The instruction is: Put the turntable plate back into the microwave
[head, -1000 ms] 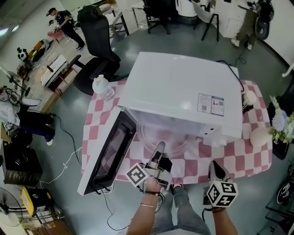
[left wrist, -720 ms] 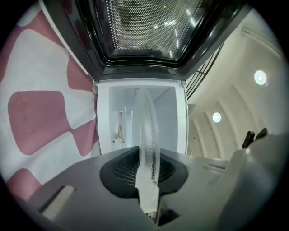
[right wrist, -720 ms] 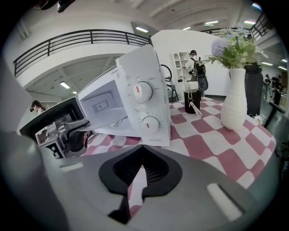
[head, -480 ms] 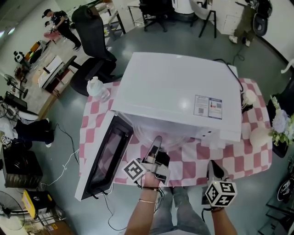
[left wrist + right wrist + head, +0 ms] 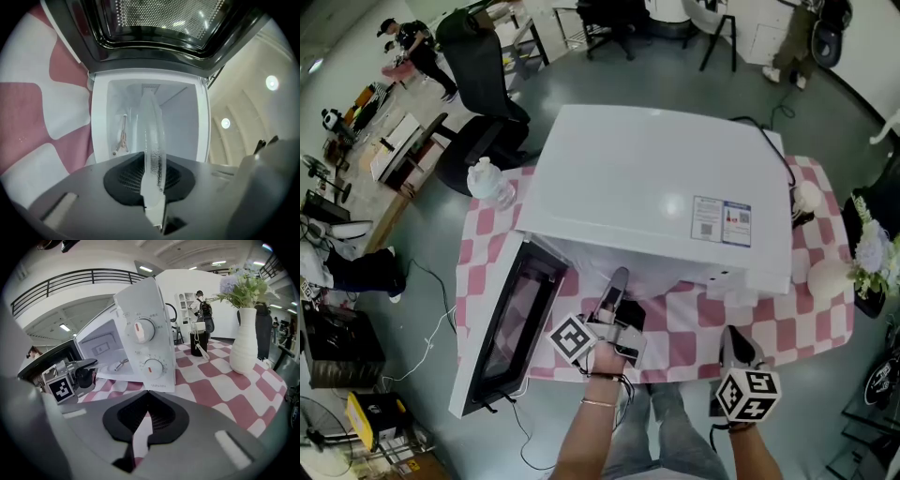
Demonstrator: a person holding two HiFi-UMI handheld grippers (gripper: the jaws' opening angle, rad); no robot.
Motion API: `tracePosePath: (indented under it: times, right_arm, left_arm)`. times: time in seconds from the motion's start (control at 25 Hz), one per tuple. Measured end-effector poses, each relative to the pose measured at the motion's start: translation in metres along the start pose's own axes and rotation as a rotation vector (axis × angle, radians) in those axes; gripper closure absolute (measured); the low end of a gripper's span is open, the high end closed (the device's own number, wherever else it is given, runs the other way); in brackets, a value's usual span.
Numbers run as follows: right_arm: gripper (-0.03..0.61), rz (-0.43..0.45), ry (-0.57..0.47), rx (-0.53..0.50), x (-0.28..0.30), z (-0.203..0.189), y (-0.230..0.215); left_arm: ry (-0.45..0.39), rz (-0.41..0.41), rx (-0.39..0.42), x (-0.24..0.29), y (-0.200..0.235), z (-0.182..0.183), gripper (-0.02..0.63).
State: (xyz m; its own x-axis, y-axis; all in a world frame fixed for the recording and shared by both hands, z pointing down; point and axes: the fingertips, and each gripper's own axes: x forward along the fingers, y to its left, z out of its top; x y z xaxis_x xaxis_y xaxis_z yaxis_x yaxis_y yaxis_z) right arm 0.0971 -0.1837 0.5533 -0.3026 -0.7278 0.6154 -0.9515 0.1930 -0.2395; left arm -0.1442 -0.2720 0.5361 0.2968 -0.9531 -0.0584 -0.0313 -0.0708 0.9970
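Observation:
The white microwave [image 5: 656, 197] stands on the checked table with its door [image 5: 508, 323] swung open to the left. My left gripper [image 5: 616, 284] reaches level into the cavity mouth, shut on the rim of the clear glass turntable plate [image 5: 152, 136]. In the left gripper view the plate shows edge-on and runs into the white cavity [image 5: 183, 122], where a roller ring [image 5: 123, 137] lies on the floor. From the head view the plate is hidden under the microwave's top. My right gripper [image 5: 734, 349] hangs at the table's front edge, shut and empty, right of the oven.
A white vase with flowers [image 5: 246, 341] stands on the pink-checked cloth [image 5: 787, 319] right of the microwave, and a dark cup [image 5: 198, 344] behind it. A water bottle [image 5: 487, 183] sits at the table's back left. Office chairs and people are farther off on the floor.
The left gripper has carried the plate further into the cavity; its rim, visible in front of the oven before, is now out of sight under the top. The right gripper stayed put.

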Motion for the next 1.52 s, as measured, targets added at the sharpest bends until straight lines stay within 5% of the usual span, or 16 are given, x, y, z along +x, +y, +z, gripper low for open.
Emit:
tracePosePath:
  times: [1.52]
  right_arm:
    - [0.569,-0.032,0.016,0.076,-0.004,-0.007,-0.019]
  left_arm:
    - [0.030,0.065,0.005,0.054,0.013,0.005,0.574]
